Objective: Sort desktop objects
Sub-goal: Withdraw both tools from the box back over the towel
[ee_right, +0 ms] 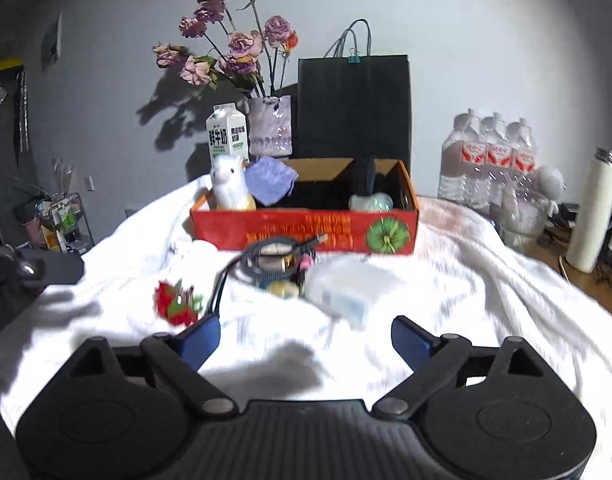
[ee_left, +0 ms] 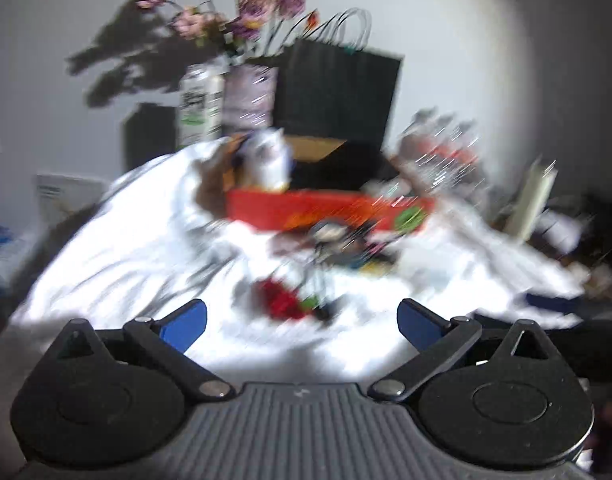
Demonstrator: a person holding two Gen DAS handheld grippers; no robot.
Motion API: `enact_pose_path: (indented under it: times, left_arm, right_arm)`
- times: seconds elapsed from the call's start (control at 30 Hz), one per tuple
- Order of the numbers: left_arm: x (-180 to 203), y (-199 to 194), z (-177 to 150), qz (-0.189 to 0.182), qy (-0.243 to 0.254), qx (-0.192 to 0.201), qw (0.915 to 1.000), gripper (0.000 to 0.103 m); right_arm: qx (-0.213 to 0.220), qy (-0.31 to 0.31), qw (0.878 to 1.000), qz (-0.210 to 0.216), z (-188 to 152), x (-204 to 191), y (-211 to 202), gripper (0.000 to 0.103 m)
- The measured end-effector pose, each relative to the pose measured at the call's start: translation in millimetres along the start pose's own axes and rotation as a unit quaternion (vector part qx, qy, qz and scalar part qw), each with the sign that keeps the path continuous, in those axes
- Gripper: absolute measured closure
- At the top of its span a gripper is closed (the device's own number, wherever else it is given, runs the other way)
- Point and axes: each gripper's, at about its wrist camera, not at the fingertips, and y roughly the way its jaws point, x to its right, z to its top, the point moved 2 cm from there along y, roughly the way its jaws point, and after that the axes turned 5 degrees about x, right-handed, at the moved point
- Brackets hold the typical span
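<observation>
Left tongs (ee_left: 302, 320) and right tongs (ee_right: 305, 338) stand spread wide, nothing between them. The red cardboard box (ee_right: 306, 230) sits on the white blanket (ee_right: 485, 280); cable coil (ee_right: 274, 262) and strawberry toy (ee_right: 176, 304) lie before it.

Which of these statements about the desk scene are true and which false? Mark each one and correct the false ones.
1. The red cardboard box already holds a white animal figure. True.
2. The right gripper grips the strawberry toy. False: its jaws stand open with nothing between them, and the toy lies on the white cloth.
3. The milk carton stands behind the box, beside the vase of flowers. True.
4. The left gripper is shut. False: it is open and empty.
5. The black paper bag lies flat. False: it stands upright.
</observation>
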Motion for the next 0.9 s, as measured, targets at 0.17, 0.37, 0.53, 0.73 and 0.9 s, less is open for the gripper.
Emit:
enact_pose_path:
  times: [0.17,0.37,0.53,0.73,0.9]
  left_arm:
    - [6.3,12.4,-37.9,0.034,0.034,-0.026,0.9985,0.0]
    - [7.8,17.8,-39.2,0.042,0.03,-0.027,0.9983,0.0]
    - [14.7,16.4,-41.0,0.041,0.044,-0.017,0.998,0.0]
    - [12.0,20.2,-45.1,0.032,0.045,-0.022,0.9982,0.0]
    - [3.9,20.4,-44.6,0.027,0.03,-0.012,0.9991,0.0]
  right_arm:
    - [0.011,0.002,1.0,-0.009,-26.5,3.3,-12.1,0.009]
    - [0.01,0.003,1.0,-0.025,-34.0,9.1,-12.7,0.009]
    - [0.007,-0.001,1.0,-0.027,-37.2,7.0,-11.8,0.009]
    - [0.001,-0.007,1.0,-0.024,-39.5,2.8,-10.7,0.008]
    - [-0.005,-0.01,1.0,-0.023,-40.1,-0.7,-7.2,0.008]
